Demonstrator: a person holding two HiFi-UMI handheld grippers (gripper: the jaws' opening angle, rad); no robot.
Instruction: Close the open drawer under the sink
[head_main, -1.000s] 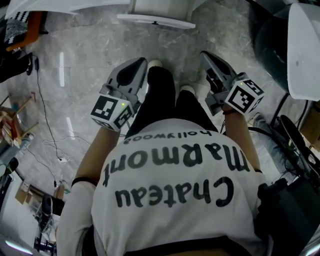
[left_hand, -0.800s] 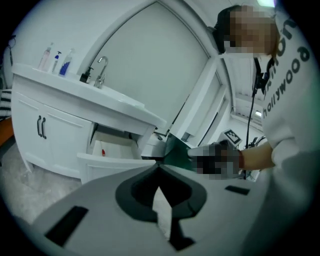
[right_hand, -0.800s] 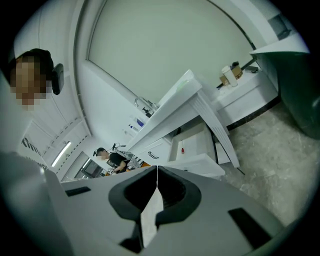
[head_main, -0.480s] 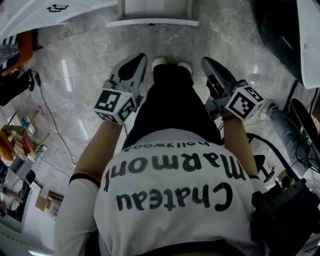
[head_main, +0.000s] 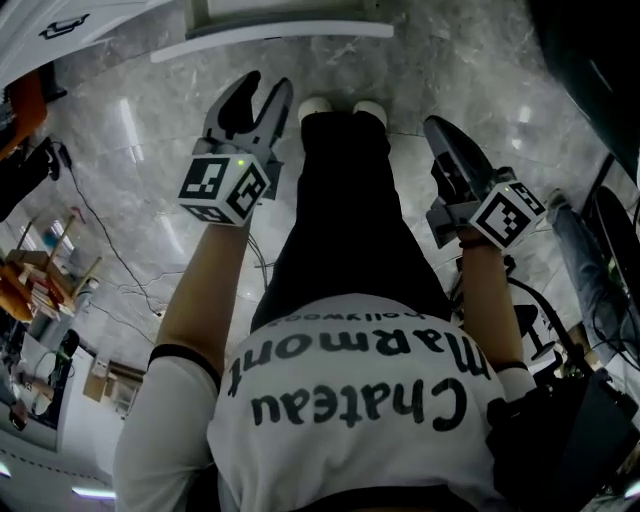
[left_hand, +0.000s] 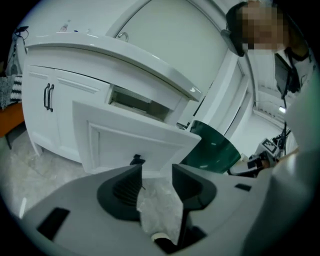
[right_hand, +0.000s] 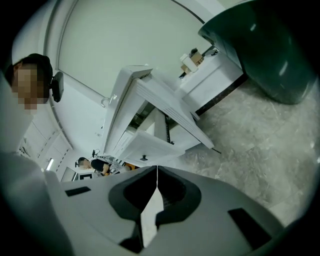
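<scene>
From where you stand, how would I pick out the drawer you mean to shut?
Find the white vanity cabinet beneath the curved countertop. Right of its black bar handles, one drawer juts out toward us. It alone stands pulled out, a panelled white front with a small black knob.

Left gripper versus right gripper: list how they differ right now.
The left gripper's jaws stand apart, having just been opening, with nothing between them; the right gripper's jaws are together. In the head view the left gripper reaches nearer the open drawer than the right gripper. Both are empty and face the drawer.
</scene>
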